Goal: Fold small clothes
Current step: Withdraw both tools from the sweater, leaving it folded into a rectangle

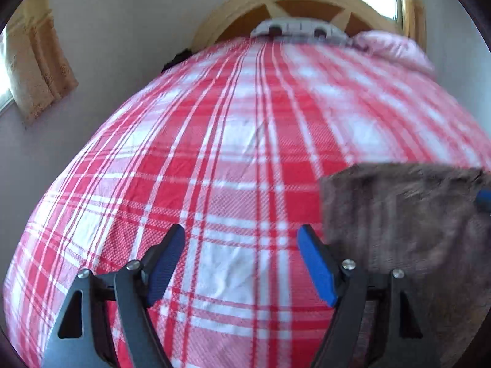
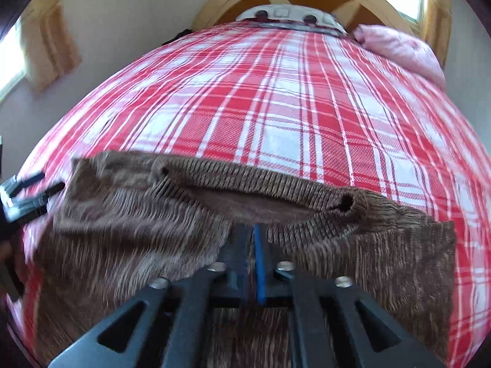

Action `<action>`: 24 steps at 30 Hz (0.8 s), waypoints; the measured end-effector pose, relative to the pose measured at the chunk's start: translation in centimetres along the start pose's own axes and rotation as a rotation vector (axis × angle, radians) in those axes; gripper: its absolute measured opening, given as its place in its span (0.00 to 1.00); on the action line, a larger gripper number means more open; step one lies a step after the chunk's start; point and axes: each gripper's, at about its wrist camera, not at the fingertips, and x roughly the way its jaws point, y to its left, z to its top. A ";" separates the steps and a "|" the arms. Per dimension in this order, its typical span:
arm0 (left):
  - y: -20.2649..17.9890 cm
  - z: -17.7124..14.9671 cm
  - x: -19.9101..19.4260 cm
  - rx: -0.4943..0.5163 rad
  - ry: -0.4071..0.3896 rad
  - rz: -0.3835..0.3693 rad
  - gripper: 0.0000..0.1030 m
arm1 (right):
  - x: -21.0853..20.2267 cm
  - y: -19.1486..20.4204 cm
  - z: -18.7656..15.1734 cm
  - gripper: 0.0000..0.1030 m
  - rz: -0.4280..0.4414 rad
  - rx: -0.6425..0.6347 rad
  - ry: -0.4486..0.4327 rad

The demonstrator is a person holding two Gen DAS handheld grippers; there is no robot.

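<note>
Right hand-held gripper (image 2: 250, 230) nearly together at brown knit garment (image 2: 153, 214) waistband on bed (image 2: 276, 107); left hand-held gripper (image 1: 241, 239) apart, empty. Mid-fold; next needs fresh grip.

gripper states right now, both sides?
Left gripper: open, nothing between the fingers, only the plaid bedspread beyond them.
Right gripper: fingers nearly together at the brown knit garment; whether they grip it cannot be told.

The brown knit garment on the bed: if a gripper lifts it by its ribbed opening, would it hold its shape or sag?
The brown knit garment would probably sag: it already lies in soft folds on the plaid bedcover. The ribbed opening looks stretchy and may gape or pull long. It seems light, and its fuzzy knit should be unlikely to slip.
</note>
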 end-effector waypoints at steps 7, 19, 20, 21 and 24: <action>-4.8 -2.2 -2.7 0.185 0.015 0.011 0.85 | -5.3 3.0 -3.3 0.58 0.267 -0.080 -0.099; -2.8 -5.0 -4.3 0.101 0.040 0.047 0.88 | -3.6 3.5 -7.0 0.59 0.296 -0.060 0.030; -2.6 -5.3 -4.9 0.097 0.034 0.047 0.88 | -4.6 3.1 -7.2 0.59 0.304 -0.050 0.017; -2.5 -5.8 -5.8 0.095 0.032 0.046 0.88 | -5.3 2.9 -7.5 0.59 0.298 -0.050 0.009; -2.4 -7.5 -7.8 0.094 0.028 0.019 0.88 | -8.3 2.4 -9.3 0.59 0.269 -0.048 -0.007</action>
